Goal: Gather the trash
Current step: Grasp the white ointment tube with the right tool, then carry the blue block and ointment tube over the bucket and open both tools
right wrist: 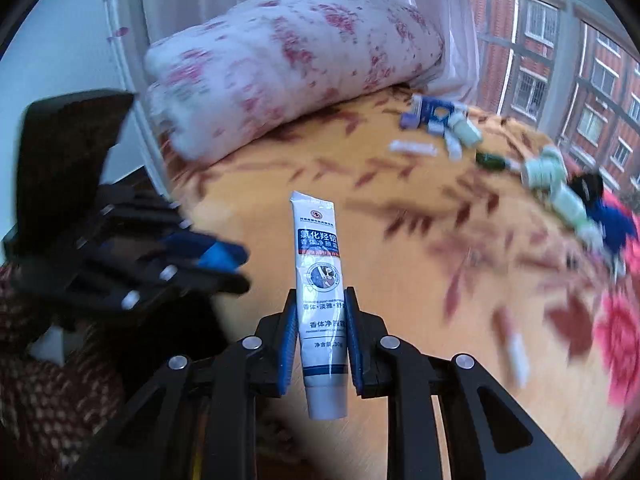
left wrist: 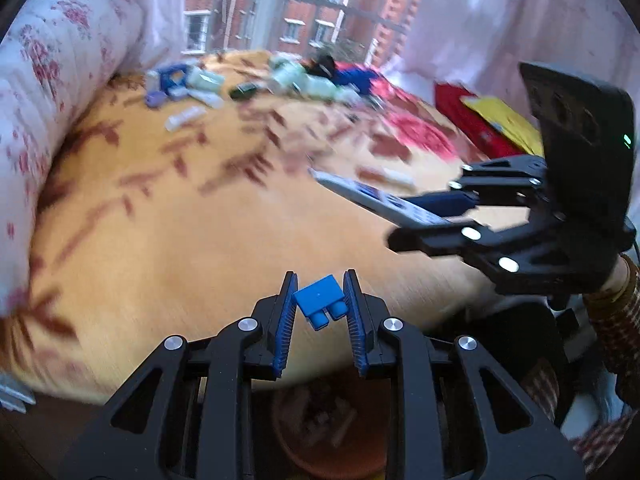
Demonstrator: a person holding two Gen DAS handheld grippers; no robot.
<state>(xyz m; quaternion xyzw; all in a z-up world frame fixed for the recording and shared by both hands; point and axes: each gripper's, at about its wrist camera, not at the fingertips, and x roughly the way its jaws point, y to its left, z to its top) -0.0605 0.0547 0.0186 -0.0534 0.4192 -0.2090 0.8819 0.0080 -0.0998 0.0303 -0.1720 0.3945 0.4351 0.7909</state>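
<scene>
Right hand-held gripper [right wrist: 320, 300] clamps tube [right wrist: 320, 304] (white).

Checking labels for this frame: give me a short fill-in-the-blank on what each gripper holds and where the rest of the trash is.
1. The left gripper is shut on a small ____ block.
2. The right gripper is shut on a white ____ with blue print.
3. More litter lies on the bed near the ____.

Missing words: blue; tube; window
</scene>
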